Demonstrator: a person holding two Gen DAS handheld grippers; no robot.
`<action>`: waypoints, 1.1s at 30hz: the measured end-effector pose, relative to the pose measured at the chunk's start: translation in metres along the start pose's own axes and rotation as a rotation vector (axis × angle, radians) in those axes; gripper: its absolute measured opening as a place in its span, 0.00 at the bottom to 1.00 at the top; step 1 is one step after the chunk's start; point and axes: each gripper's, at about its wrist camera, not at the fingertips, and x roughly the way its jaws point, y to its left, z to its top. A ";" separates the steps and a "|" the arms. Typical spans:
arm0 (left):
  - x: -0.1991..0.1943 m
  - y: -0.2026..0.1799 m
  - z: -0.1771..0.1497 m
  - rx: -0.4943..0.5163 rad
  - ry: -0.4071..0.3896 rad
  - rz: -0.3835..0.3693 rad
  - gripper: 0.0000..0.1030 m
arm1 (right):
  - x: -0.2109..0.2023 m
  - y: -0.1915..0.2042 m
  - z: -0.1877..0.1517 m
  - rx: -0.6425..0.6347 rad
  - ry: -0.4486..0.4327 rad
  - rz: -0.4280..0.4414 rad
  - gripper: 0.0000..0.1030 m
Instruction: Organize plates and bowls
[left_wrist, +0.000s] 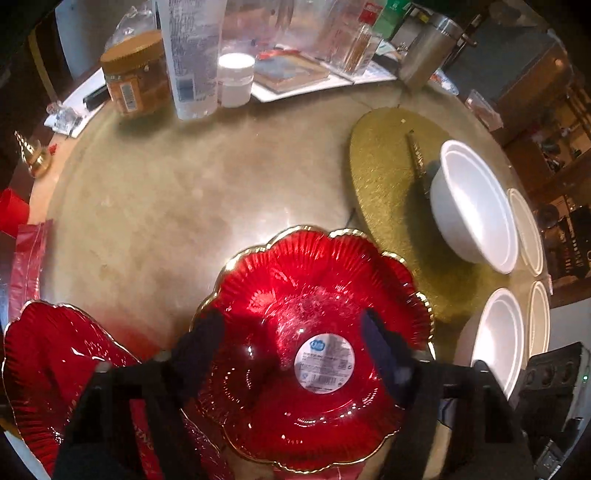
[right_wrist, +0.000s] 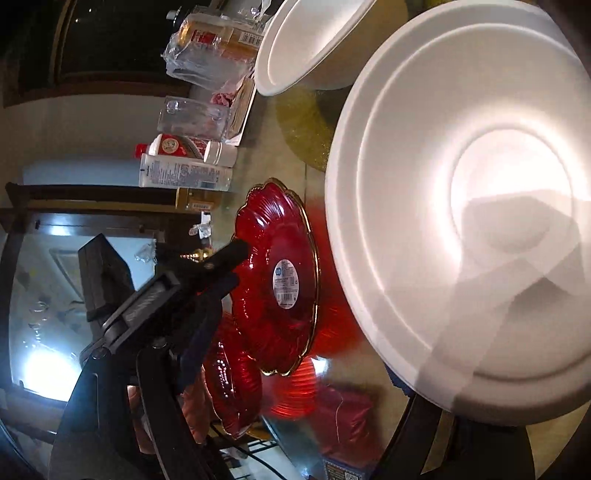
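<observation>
The left gripper (left_wrist: 291, 343) hangs wide open over the stickered red plate (left_wrist: 314, 314), a finger (left_wrist: 201, 343) at each side. The right gripper's jaw state cannot be told — a white bowl (right_wrist: 461, 221) fills its view. Beside the gold mat (left_wrist: 388, 177) are four white bowls — two red plates in all.

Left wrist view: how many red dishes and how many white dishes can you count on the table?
Red dishes: 2
White dishes: 4
Total: 6
</observation>
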 end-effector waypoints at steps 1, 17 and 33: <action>0.002 0.001 0.000 0.001 0.004 -0.001 0.63 | 0.001 0.000 0.001 0.006 -0.002 0.006 0.78; 0.006 -0.007 -0.005 0.047 -0.021 0.069 0.03 | 0.006 0.000 0.000 -0.038 -0.033 -0.083 0.07; -0.010 0.010 0.013 -0.018 -0.047 0.062 0.04 | 0.002 -0.006 0.002 -0.041 -0.043 -0.071 0.07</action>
